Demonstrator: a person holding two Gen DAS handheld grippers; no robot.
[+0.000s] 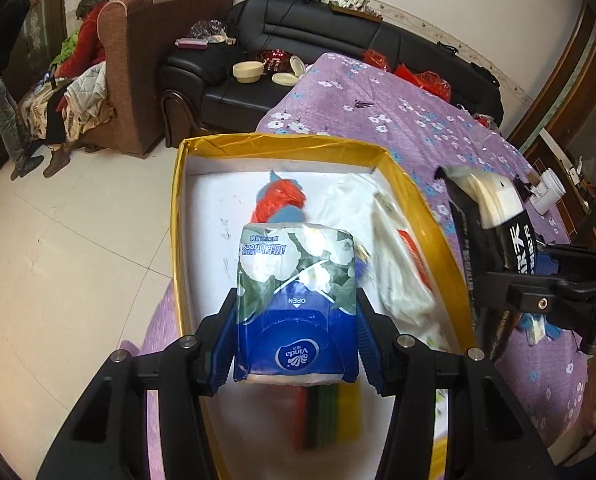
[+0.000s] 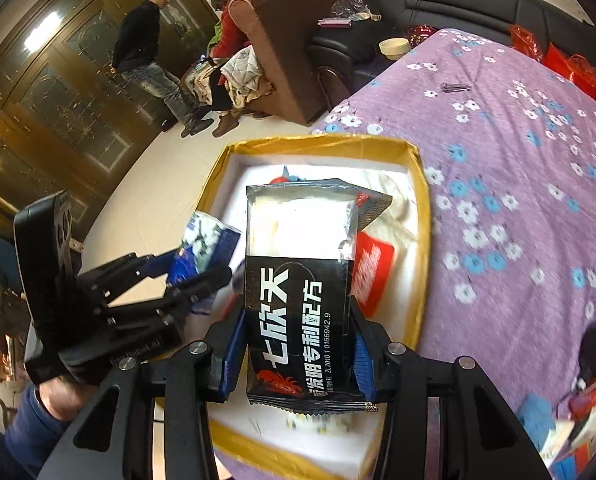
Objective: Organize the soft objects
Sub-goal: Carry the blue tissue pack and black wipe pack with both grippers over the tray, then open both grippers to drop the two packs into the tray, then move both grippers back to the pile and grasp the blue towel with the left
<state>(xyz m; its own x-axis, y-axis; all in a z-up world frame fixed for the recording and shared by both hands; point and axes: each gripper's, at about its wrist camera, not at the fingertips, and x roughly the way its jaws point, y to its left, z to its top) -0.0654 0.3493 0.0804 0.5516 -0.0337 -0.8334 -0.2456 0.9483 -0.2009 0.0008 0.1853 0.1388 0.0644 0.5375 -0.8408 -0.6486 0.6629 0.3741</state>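
My left gripper [image 1: 296,328] is shut on a blue and green Vinda tissue pack [image 1: 296,288] and holds it above the gold-rimmed box [image 1: 413,184]. My right gripper [image 2: 296,344] is shut on a black packet with white characters [image 2: 299,280], also over the box [image 2: 417,208]. Inside the box lie a red and blue soft item [image 1: 280,200], white wrapped packs [image 1: 401,264] and a striped stack [image 1: 329,412] under the tissue pack. The black packet [image 1: 493,220] and right gripper body show at the right edge of the left wrist view. The left gripper [image 2: 202,276] with the tissue pack [image 2: 206,240] appears left of the packet.
The box sits at the edge of a table under a purple flowered cloth [image 1: 397,112]. Beyond it stand a black sofa [image 1: 298,40] with bowls [image 1: 248,70] and a brown armchair [image 1: 138,60]. Two people [image 2: 150,48] are near the armchair. White tiled floor [image 1: 58,260] lies to the left.
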